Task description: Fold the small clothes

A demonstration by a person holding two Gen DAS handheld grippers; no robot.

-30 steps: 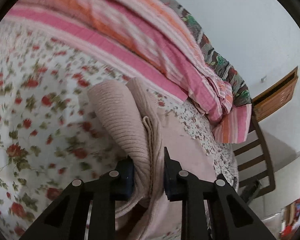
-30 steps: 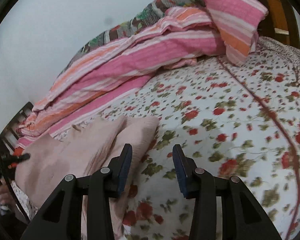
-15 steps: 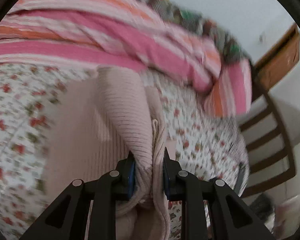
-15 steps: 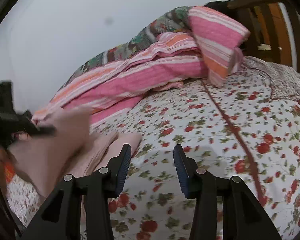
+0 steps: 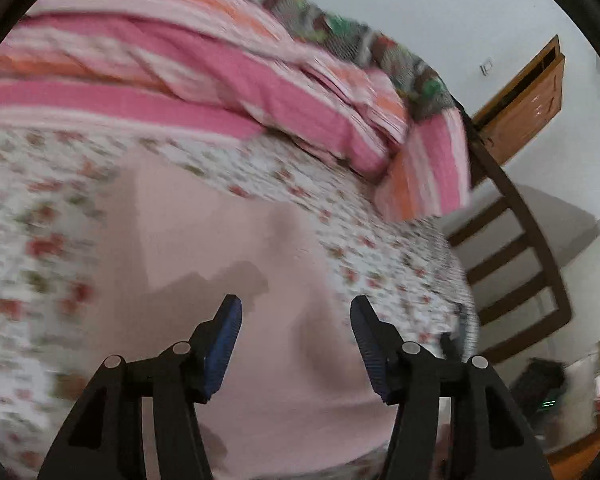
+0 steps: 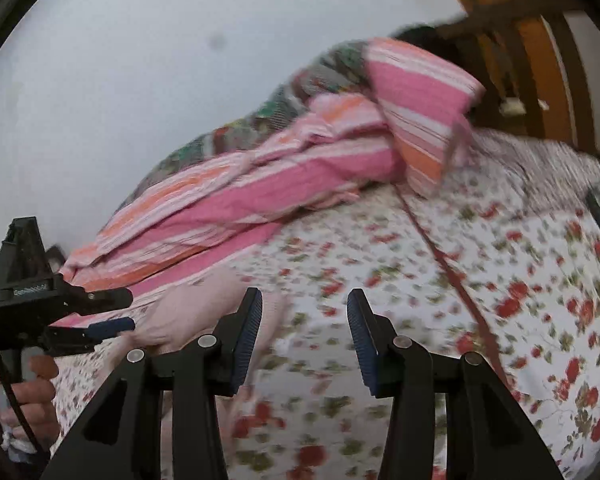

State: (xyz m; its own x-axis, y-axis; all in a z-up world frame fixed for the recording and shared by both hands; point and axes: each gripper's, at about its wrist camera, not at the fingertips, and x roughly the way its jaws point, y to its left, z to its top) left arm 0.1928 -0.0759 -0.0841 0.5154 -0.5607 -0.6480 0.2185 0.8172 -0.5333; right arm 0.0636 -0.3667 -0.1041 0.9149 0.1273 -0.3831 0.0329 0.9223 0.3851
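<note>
A pale pink knitted garment [image 5: 228, 240] lies spread on the floral bed sheet [image 5: 40, 220], blurred by motion. My left gripper [image 5: 295, 304] hovers just above it; its jaws are opening and nothing is between the blue pads. In the right wrist view that left gripper [image 6: 126, 309] shows at the left edge, held in a person's hand [image 6: 32, 392], with the pink garment [image 6: 196, 312] beneath and beside it. My right gripper [image 6: 304, 294] stands open over the sheet [image 6: 500, 280], just right of the garment's edge, holding nothing.
A pink and orange striped blanket [image 5: 220, 92] is heaped along the far side of the bed against the wall. A dark wooden bed frame [image 5: 520, 260] rises at the bed's end. A striped pillow [image 6: 420, 108] sits by the frame.
My left gripper was shut on a bunched fold of the pink garment and carried it across; now it has let go and the cloth lies flat. My right gripper rose slightly, staying open.
</note>
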